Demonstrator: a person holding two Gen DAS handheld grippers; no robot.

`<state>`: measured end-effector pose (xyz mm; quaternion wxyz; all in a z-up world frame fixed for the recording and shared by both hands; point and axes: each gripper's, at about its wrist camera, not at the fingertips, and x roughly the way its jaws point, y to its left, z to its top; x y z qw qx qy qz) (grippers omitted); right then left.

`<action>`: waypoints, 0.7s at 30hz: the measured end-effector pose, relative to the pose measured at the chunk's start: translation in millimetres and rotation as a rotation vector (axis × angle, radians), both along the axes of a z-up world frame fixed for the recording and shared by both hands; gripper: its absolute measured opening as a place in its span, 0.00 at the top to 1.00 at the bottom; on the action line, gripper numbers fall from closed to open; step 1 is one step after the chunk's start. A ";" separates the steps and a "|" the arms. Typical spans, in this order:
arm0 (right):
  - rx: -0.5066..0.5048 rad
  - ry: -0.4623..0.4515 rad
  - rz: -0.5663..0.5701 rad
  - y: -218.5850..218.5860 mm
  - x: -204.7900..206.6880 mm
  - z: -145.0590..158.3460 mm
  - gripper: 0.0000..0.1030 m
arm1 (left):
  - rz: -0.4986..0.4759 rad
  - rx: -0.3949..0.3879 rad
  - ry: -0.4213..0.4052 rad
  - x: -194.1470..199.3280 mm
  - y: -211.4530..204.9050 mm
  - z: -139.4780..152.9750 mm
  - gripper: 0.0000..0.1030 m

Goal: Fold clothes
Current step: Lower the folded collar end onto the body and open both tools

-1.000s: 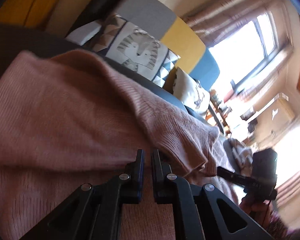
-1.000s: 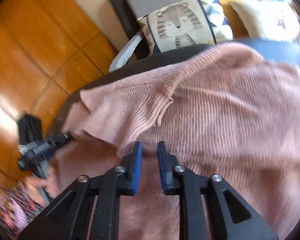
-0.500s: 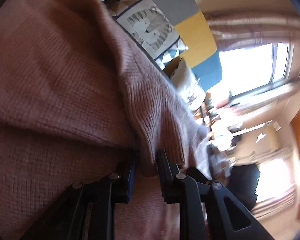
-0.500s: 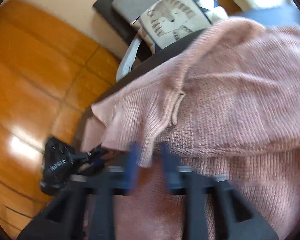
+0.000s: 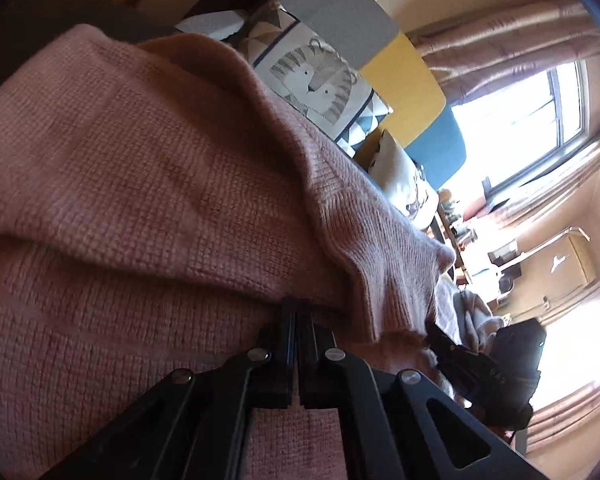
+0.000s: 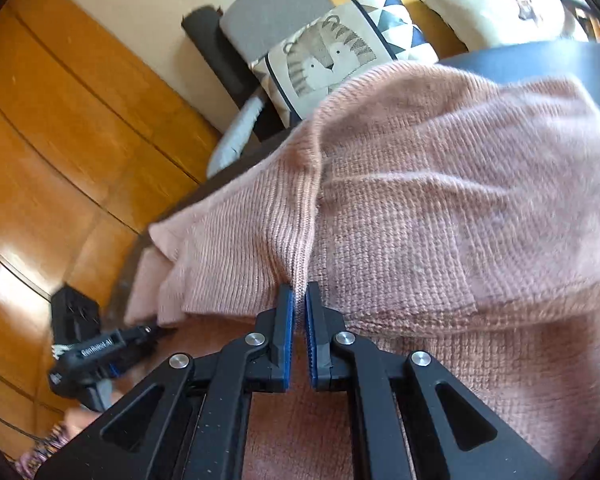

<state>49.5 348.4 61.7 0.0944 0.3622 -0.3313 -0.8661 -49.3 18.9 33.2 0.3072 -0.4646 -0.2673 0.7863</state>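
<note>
While the pink sweater (image 6: pixel 440 208) lies spread across a dark worktop (image 6: pixel 540 60), part of it is already doubled over, its folded edge running across both views and a ribbed flap (image 6: pixel 236 256) hanging toward one side. Each gripper has a pinch of that upper layer: the right gripper (image 6: pixel 300 300) is closed on a raised ridge of knit where the flap meets the body, the cloth plainly caught between its blue pads (image 6: pixel 286 320). The left gripper (image 5: pixel 298 308) has its jaws pressed together at the lip of the fold, having just closed, with only a thin bit of knit between the tips. Holding the layer at two spaced points probably serves to keep the edge straight as it is carried over for the next fold; a single pinch would let the soft, stretchy knit sag and bunch. In each view the other gripper shows at the sweater's far edge, so the pair flank the garment. Beyond the worktop stand a sofa (image 6: pixel 276 8) with a tiger cushion (image 6: pixel 332 56), a wooden floor (image 6: pixel 60 140), and a bright curtained window (image 5: pixel 520 128).
</note>
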 end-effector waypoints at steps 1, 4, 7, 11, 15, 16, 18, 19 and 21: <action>-0.036 0.007 -0.001 3.3 0.2 -3.3 0.94 | 0.019 0.012 0.014 2.8 0.1 5.7 0.99; -0.075 0.016 -0.001 6.5 -0.5 -6.9 0.95 | 0.057 0.022 0.149 14.6 13.7 38.4 0.91; -0.065 0.021 -0.002 4.6 -1.1 -6.7 0.94 | -0.009 -0.087 0.262 15.3 62.7 66.4 0.86; -0.077 0.026 -0.003 5.3 -1.6 -8.2 0.94 | -0.140 -0.385 0.366 9.8 128.8 63.2 0.85; -0.098 0.033 0.001 10.2 3.7 -10.7 0.93 | -0.227 -0.634 0.470 6.5 156.7 37.0 0.82; -0.108 0.035 0.002 11.4 4.7 -11.8 0.93 | -0.230 -0.630 0.487 8.7 151.6 36.8 0.80; -0.116 0.039 0.005 12.6 5.9 -11.3 0.93 | -0.237 -0.621 0.518 12.9 141.9 36.5 0.79; -0.107 0.042 0.006 12.2 6.8 -8.3 0.93 | -0.236 -0.611 0.514 12.6 140.1 36.2 0.79; -0.088 0.048 0.007 11.2 8.8 -2.3 0.92 | -0.235 -0.592 0.506 12.0 136.6 35.7 0.79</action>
